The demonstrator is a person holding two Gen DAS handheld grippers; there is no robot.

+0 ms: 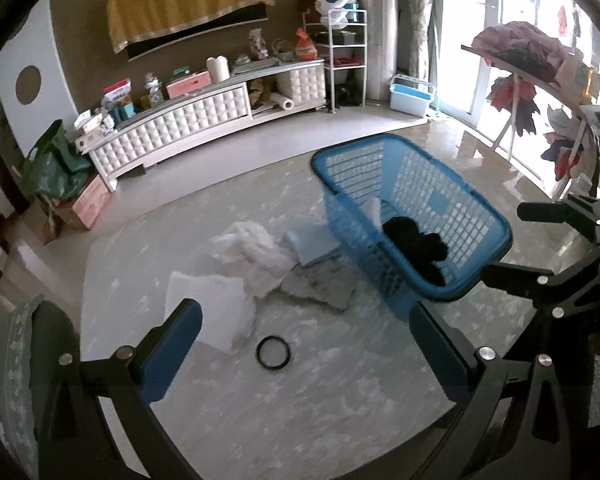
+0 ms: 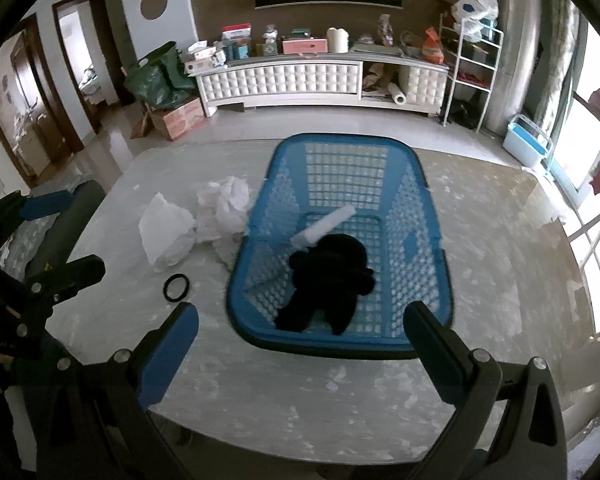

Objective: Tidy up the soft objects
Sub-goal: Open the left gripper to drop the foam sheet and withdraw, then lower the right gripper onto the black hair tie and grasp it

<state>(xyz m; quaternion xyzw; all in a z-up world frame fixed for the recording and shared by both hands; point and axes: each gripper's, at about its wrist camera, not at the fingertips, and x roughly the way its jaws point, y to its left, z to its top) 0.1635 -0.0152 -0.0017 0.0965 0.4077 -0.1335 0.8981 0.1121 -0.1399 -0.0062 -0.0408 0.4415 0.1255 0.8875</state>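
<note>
A blue plastic basket (image 1: 500,240) (image 2: 436,240) stands on the marble table (image 1: 300,400) (image 2: 300,400). A black cloth (image 1: 416,246) (image 2: 328,280) and a white folded piece (image 2: 328,224) lie inside it. Left of the basket lie a crumpled white cloth (image 1: 256,256) (image 2: 224,208), a flat white cloth (image 1: 216,304) (image 2: 166,232), a light blue folded cloth (image 1: 312,244) and a grey cloth (image 1: 320,288). My left gripper (image 1: 304,352) is open and empty above the table, before the white cloths. My right gripper (image 2: 300,356) is open and empty at the basket's near rim.
A black ring (image 1: 274,353) (image 2: 177,287) lies on the table near the white cloths. A white cabinet (image 2: 300,80) with clutter runs along the far wall. A drying rack with clothes (image 1: 540,80) stands at the right by the window.
</note>
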